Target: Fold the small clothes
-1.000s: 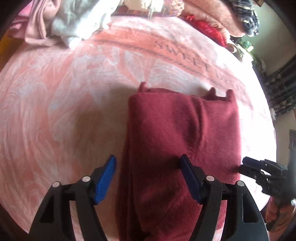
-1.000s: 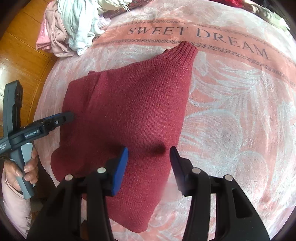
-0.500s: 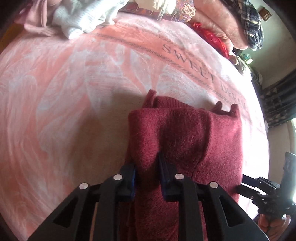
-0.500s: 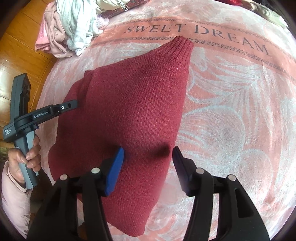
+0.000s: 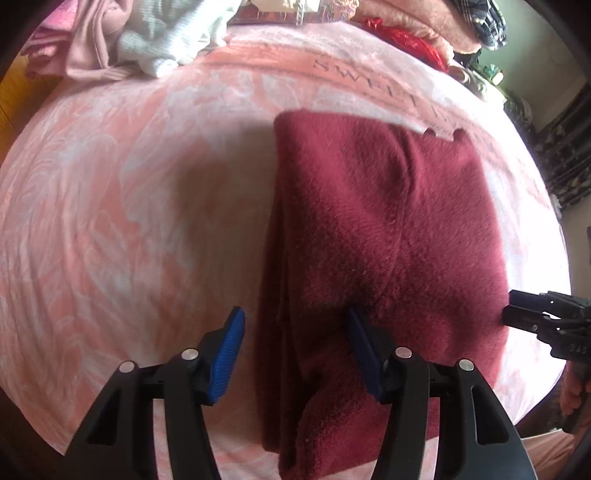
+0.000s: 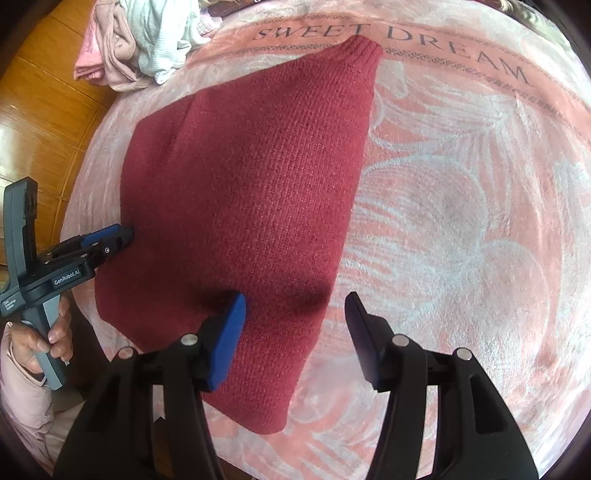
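Observation:
A dark red knit sweater (image 5: 388, 229) lies folded lengthwise on the pink blanket (image 5: 129, 221). My left gripper (image 5: 297, 332) points down over its left edge. The jaws are opening, with a strip of that edge between the blue pads (image 5: 231, 347) but not pinched. In the right wrist view the sweater (image 6: 251, 184) runs up to a ribbed cuff near the lettering. My right gripper (image 6: 295, 314) hovers over its right edge. Its jaws are also opening, with the edge between them and nothing gripped. Each gripper shows in the other's view: the right gripper (image 5: 517, 314) and the left gripper (image 6: 118, 240).
A heap of pink and white clothes (image 6: 147, 37) sits at the blanket's far left corner. Folded bedding and a red cloth (image 5: 406, 33) lie along the far side. A wooden floor (image 6: 44, 92) runs left of the bed. A person's hand (image 6: 55, 332) holds the left gripper's handle.
My left gripper closed on a pinch of the sweater's left edge, then opened and let it go; the fabric lies flat again. The right gripper's jaws widened a little.

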